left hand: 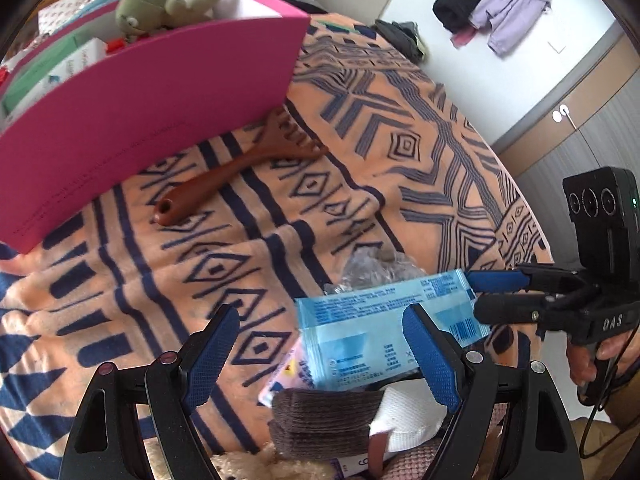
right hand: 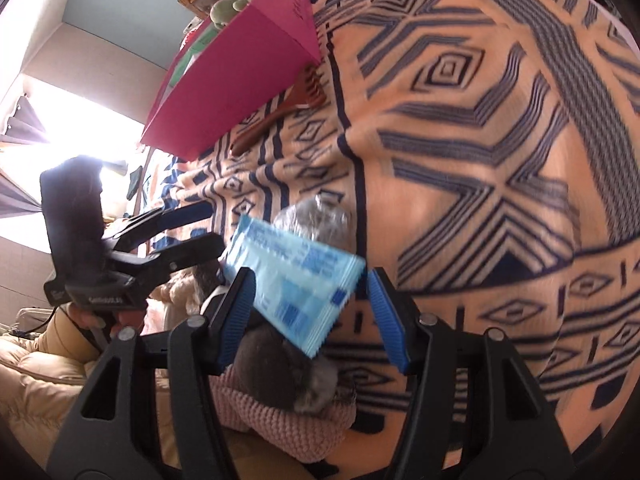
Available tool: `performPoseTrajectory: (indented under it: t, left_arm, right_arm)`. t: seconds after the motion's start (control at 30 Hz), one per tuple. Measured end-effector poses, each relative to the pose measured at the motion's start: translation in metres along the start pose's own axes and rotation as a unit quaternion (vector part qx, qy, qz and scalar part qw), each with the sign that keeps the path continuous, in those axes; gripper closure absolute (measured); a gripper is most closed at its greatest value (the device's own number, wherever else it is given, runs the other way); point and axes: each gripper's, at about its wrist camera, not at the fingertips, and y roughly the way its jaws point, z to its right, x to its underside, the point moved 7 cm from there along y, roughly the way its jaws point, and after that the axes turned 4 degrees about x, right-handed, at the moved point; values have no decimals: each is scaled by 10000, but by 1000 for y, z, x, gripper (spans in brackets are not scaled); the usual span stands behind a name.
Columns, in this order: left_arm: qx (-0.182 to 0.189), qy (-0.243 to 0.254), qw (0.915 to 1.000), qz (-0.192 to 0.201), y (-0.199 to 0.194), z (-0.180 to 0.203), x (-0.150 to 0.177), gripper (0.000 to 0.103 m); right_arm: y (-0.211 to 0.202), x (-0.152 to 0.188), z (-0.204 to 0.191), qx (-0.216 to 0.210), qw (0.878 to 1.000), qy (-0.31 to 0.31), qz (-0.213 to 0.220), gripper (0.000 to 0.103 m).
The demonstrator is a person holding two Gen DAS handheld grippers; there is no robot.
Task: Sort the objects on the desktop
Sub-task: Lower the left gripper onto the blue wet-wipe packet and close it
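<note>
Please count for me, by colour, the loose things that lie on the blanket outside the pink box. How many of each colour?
Brown: 1, the rake-shaped wooden tool
Light blue: 1, the flat packet
Clear with grey contents: 1, the plastic bag
Total: 3
The pile near the grippers is too hidden to count.

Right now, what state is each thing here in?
Pink box: open-topped, upright on the blanket, already holding things.
Green plush toy: lying in the box, poking above its rim.
Brown comb: flat on the blanket beside the box.
Blue packet: lying on the pile of soft things, not gripped.
Left gripper: open, empty.
Right gripper: open over the packet.
</note>
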Motion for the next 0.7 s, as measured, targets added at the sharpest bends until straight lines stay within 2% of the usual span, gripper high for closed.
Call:
performPoseTrajectory:
  t: [0.33, 0.37, 0.43, 0.57, 0.63, 0.7]
  left_arm:
    - [469, -95, 9981, -380, 20, 10, 8, 19]
    - [495, -90, 9979, -396, 21, 11, 9, 19]
    - [527, -84, 9977, -427, 23, 13, 10, 23]
    - [545, -145, 9975, -426, 22, 12, 10, 33]
    - [602, -233, 9971, -404, 20, 9, 9, 39]
    - [664, -305, 9966, -393, 19, 6, 9, 41]
  right_arm:
    - [-1, 14, 3, -68, 9999, 98, 19, 44]
    - [-1, 14, 2, -63, 9999, 84, 12, 47]
    - [-1, 15, 1, -59, 10000, 25, 8, 63]
    - [-2, 13, 2, 150, 9998, -162, 32, 72]
    - [-1, 12, 4, 252, 9994, -218, 48, 81]
    - [-1, 12, 7, 354, 9990, -263, 70, 85]
